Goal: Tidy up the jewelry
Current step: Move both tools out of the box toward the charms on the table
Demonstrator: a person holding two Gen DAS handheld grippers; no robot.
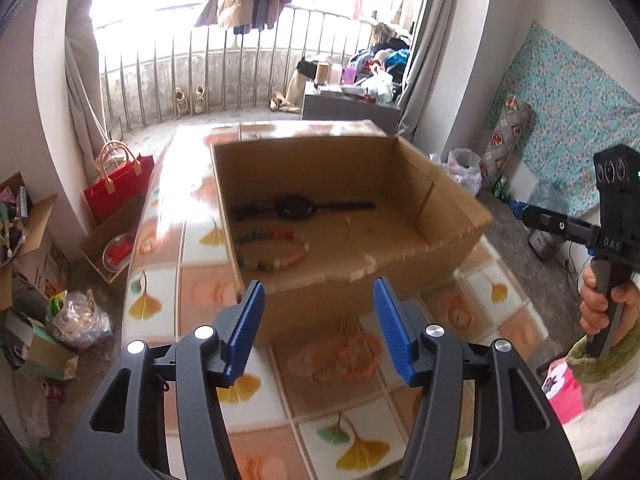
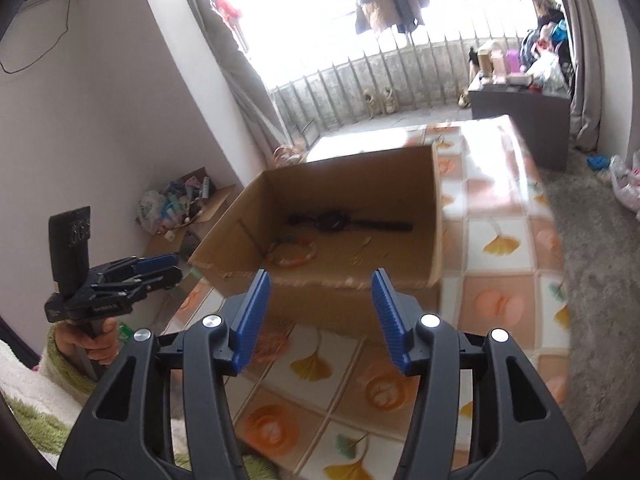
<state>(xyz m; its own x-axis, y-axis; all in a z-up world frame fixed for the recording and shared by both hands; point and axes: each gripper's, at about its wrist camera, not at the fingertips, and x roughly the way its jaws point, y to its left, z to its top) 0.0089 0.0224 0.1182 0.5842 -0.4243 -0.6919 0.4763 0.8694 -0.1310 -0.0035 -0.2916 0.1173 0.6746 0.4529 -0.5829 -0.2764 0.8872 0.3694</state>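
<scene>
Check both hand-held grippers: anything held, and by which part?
Nothing held. The left hand-held gripper and right hand-held gripper are both open with nothing between the pads. The watch and bead bracelet lie in the cardboard box.

Box: you have an open brown cardboard box (image 1: 452, 216) standing upright on the leaf-patterned tabletop, its near wall torn and ragged along the top edge.
Watch: your black wristwatch (image 1: 294, 206) lies flat on the box floor toward the far wall, strap stretched out straight to both sides.
Bracelet: your multicoloured bead bracelet (image 1: 272, 250) lies flat as a closed ring, nearer the front than the watch, by the box's left wall.
Small piece: you can see a thin pale item (image 1: 348, 224) on the floor right of the bracelet; too blurred to identify.
</scene>
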